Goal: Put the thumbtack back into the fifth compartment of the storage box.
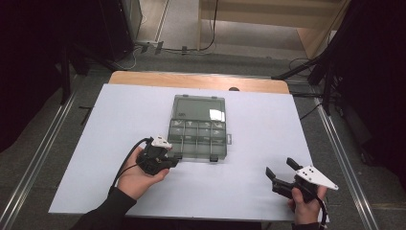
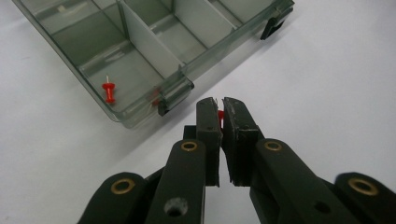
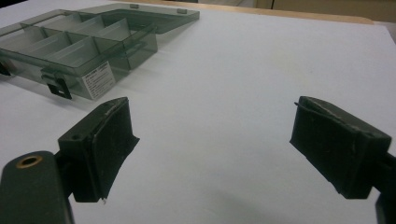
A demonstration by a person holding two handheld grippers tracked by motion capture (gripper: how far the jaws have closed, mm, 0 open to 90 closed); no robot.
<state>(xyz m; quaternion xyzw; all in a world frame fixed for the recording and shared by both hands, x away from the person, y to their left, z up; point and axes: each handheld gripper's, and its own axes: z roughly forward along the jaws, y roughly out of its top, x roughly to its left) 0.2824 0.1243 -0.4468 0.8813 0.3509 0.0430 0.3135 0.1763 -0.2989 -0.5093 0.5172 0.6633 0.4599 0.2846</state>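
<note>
Left claw (image 2: 220, 108) pinching a tiny, light red pushpin (image 2: 221, 117) by its head; sharp, easily dropped. Right claw (image 3: 210, 154) gaping, empty.

The white sheet (image 1: 119, 124) lies bare to the left, right and front of the open box (image 1: 197, 139). Its raised walls and flat-lying lid (image 1: 198, 108) block the middle; the left gripper (image 1: 173, 162) sits just beside its front-left corner.

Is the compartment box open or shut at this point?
Open. The compartment box has its lid swung back flat on the table, the dividers are exposed, and a red pushpin lies in one corner compartment.
</note>
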